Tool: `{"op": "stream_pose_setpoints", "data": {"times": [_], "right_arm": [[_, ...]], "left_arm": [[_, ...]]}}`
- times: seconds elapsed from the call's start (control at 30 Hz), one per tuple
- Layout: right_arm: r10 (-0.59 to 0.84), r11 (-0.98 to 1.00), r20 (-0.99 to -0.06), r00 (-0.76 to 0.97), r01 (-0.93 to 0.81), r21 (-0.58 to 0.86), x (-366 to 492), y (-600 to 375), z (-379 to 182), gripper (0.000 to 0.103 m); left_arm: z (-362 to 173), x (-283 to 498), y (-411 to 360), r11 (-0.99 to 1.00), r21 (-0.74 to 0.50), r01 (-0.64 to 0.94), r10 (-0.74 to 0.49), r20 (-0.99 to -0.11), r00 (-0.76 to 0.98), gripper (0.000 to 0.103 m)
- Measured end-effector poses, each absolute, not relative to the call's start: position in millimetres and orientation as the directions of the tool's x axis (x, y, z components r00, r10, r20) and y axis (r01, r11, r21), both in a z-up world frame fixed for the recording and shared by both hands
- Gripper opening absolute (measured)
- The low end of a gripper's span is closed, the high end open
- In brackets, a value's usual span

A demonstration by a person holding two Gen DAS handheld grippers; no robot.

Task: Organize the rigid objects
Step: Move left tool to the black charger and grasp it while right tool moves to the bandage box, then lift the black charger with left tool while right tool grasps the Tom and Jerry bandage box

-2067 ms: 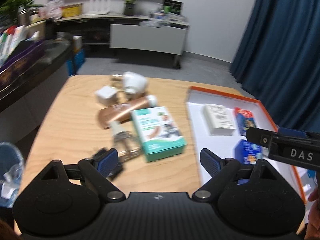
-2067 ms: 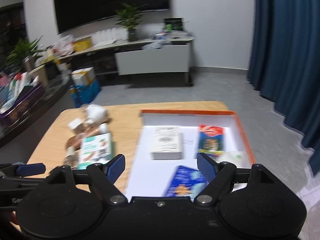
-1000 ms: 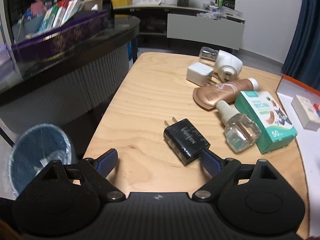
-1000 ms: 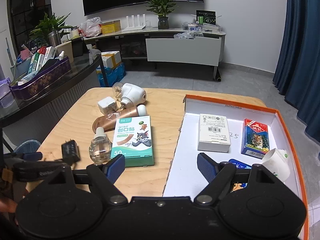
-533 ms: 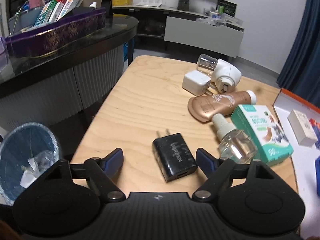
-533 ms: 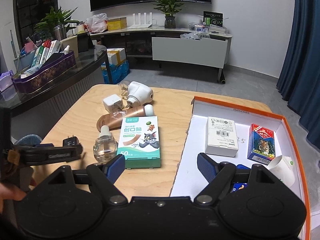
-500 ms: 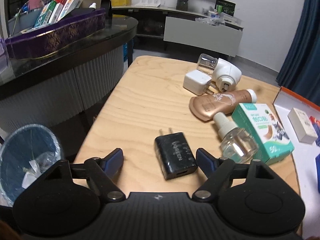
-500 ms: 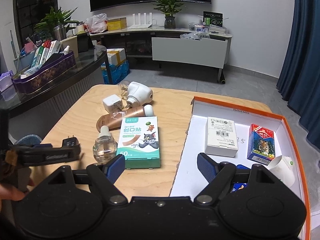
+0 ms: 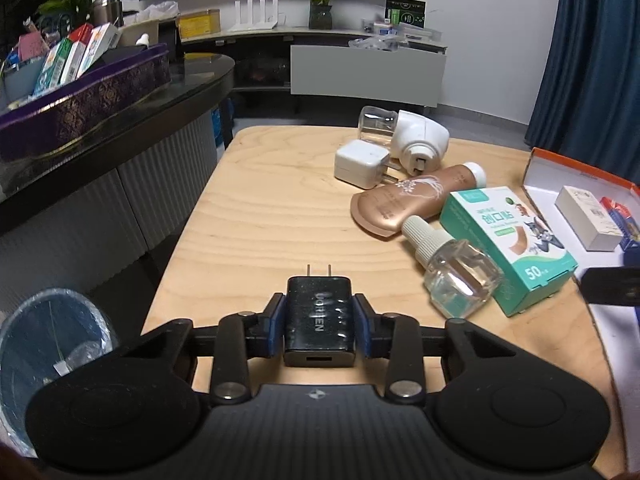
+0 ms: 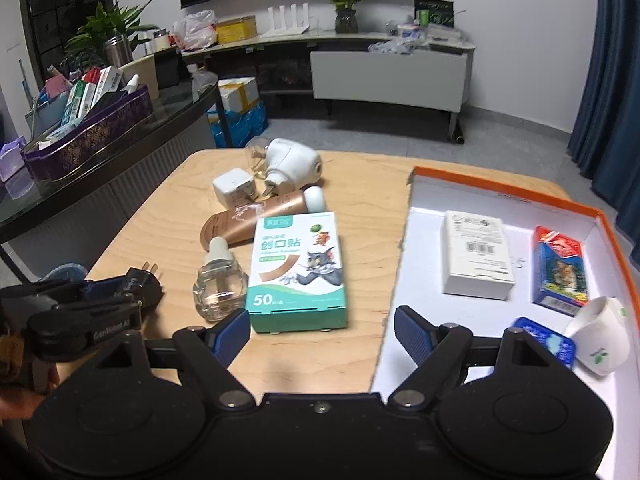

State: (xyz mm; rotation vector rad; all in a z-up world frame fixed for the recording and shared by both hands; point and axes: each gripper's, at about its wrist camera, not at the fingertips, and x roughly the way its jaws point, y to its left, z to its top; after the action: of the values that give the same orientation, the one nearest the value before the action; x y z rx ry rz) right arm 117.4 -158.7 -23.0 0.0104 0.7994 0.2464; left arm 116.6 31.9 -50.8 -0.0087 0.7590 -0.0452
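My left gripper [image 9: 319,322] is shut on a black UGREEN charger plug [image 9: 319,314] at the near left of the wooden table [image 9: 256,216]; it also shows in the right wrist view [image 10: 140,286]. My right gripper [image 10: 322,334] is open and empty over the table's near edge, beside the orange-rimmed white tray [image 10: 424,276]. On the table lie a green plaster box [image 10: 298,268], a clear glass refill bottle [image 10: 219,286], a bronze tube [image 10: 244,220], a white charger cube [image 10: 234,188] and a white plug-in diffuser [image 10: 292,164].
The tray holds a white box [image 10: 476,258], a red-blue box [image 10: 560,268], a blue tin [image 10: 548,344] and a white cup [image 10: 600,336]. A dark curved counter [image 9: 120,120] stands left. A blue bin [image 9: 48,340] is on the floor at the near left.
My left gripper has moved forward and closed its fingers on the black charger plug, which lay loose between the open fingers before. My right gripper has stayed open and nearly still.
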Motion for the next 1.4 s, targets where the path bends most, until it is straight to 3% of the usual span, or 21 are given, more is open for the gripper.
{"op": "stream_pose_setpoints", "data": {"times": [0.47,0.6,0.93,1.4], "right_arm": [[0.232,0.971,-0.771,0.593,-0.188,0.148,197,-130,-45,0.095],[0.232,0.972,-0.802,0.55,-0.156,0.174,213,-131,-57,0.089],[0.187,0.982,-0.698,0.691,-0.119,0.146,159,-163,-14,0.084],[-0.091,0.981,-0.554,0.828,0.171,0.095,66,-338,73,0.084]], "left_arm": [[-38,113,45,0.997,-0.075,0.0,-0.05,-0.669,0.742,0.036],[-36,112,44,0.996,-0.088,0.004,-0.062,-0.665,0.744,0.036],[-6,101,8,0.989,-0.1,0.108,-0.146,-0.612,0.777,0.036],[61,116,-143,0.882,-0.231,0.412,-0.467,-0.553,0.69,0.036]]}}
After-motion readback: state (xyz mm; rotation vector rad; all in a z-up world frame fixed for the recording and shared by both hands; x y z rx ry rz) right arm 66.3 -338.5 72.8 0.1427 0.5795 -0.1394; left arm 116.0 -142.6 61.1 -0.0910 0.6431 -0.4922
